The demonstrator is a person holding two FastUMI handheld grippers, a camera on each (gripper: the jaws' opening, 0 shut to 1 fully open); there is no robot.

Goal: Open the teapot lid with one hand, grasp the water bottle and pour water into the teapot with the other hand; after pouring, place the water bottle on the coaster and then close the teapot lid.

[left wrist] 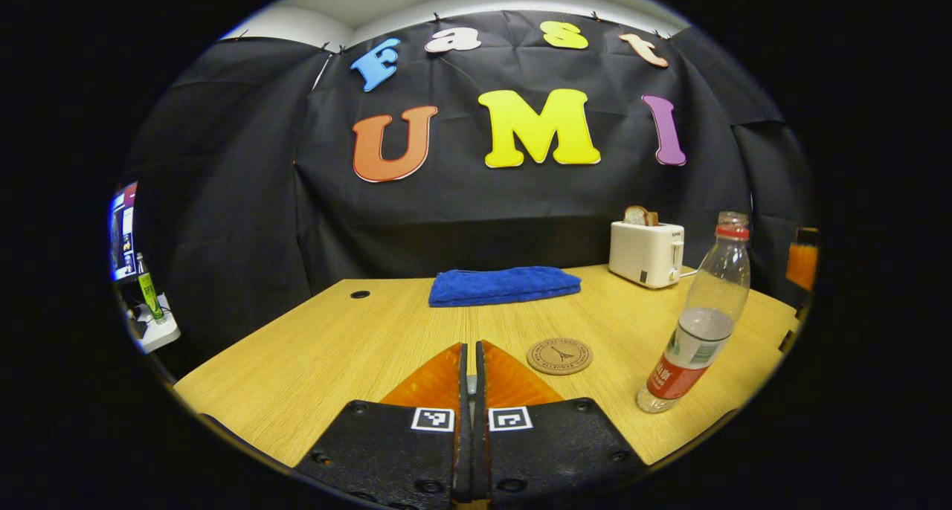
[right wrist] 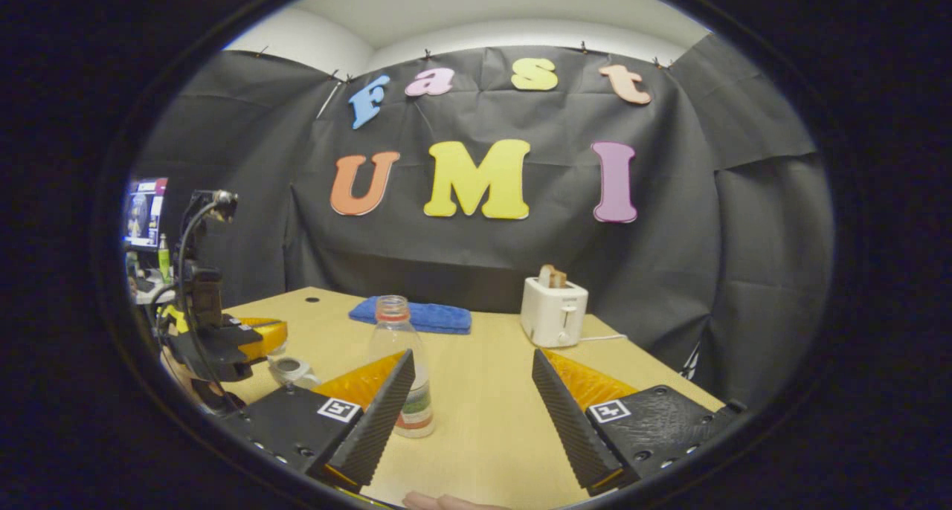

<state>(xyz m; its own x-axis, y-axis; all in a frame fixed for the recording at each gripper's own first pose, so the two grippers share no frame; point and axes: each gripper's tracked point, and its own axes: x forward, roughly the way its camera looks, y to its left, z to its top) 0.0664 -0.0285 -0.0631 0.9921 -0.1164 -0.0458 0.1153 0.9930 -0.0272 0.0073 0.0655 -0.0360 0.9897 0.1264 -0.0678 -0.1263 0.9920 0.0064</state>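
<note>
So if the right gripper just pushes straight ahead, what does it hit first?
Probably nothing soon: the open right gripper faces bare table. The water bottle stands by its left finger, off-line; the toaster lies farther on, slightly right.

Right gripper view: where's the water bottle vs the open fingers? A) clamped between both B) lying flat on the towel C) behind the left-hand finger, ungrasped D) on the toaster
C: the water bottle stands upright on the table, partly hidden behind the left-hand finger of the right gripper, whose jaws stand wide apart.
</note>
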